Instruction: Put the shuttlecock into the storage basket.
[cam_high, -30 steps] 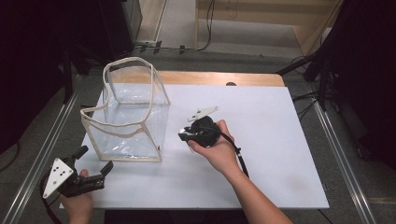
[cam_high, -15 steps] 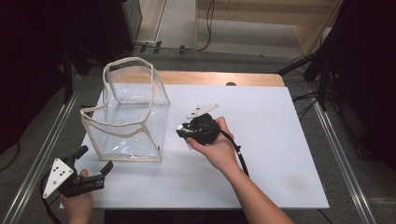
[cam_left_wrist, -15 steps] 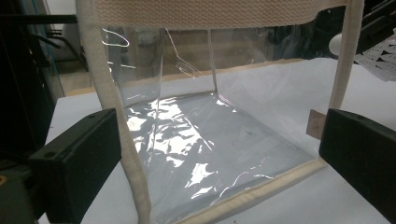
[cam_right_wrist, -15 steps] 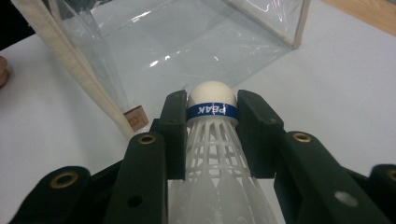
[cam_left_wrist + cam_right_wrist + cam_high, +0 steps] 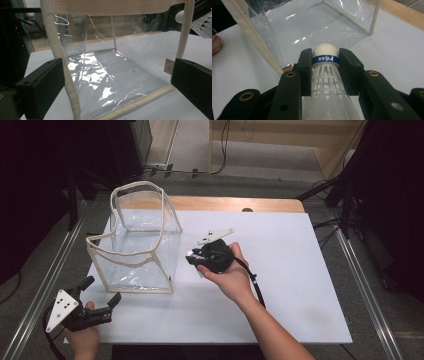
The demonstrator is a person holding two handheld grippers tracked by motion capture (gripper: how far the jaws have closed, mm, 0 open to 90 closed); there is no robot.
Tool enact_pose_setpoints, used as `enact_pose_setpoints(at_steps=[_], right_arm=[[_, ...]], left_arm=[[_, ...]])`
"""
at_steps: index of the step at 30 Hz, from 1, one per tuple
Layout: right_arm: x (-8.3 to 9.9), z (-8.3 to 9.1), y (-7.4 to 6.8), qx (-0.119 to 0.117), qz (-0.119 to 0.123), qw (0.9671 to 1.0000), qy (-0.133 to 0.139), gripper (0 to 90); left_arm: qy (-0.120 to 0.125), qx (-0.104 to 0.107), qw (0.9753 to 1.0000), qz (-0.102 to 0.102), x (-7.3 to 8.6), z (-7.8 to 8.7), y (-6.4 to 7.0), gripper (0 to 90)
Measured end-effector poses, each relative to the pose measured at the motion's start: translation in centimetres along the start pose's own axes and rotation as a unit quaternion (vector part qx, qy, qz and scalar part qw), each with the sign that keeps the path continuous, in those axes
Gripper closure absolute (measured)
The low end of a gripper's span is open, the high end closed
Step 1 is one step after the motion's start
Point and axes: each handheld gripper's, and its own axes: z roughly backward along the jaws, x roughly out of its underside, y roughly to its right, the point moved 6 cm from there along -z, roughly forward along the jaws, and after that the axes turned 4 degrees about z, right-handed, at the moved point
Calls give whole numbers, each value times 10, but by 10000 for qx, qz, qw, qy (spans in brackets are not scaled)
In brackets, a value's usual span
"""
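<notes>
A clear plastic bag [image 5: 137, 247] with cream webbing trim stands open on the white table [image 5: 280, 270]. My right gripper [image 5: 191, 257] hangs just right of the bag [image 5: 312, 22], shut on a white shuttlecock [image 5: 325, 75] with a blue band, its cork tip pointing toward the bag's side. At the table's front left corner, my left gripper [image 5: 102, 292] is open with nothing between its jaws. The left gripper view looks through the bag's transparent wall [image 5: 105, 75], with a webbing strap [image 5: 62, 57] close to the left jaw.
A wooden strip [image 5: 235, 204] runs along the table's far edge. Metal rails [image 5: 365, 290] flank both sides of the table. Dark equipment and cables stand on the floor beyond.
My right gripper has shifted slightly left toward the bag with the shuttlecock. The left gripper has stayed put.
</notes>
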Motion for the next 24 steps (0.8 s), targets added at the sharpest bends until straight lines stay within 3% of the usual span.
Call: enact_pose_setpoints(at_steps=[24], right_arm=[[-16,6,-4,11,140,9996,239,632]], left_arm=[[-1,1,10000,-2,0,0,0,0]])
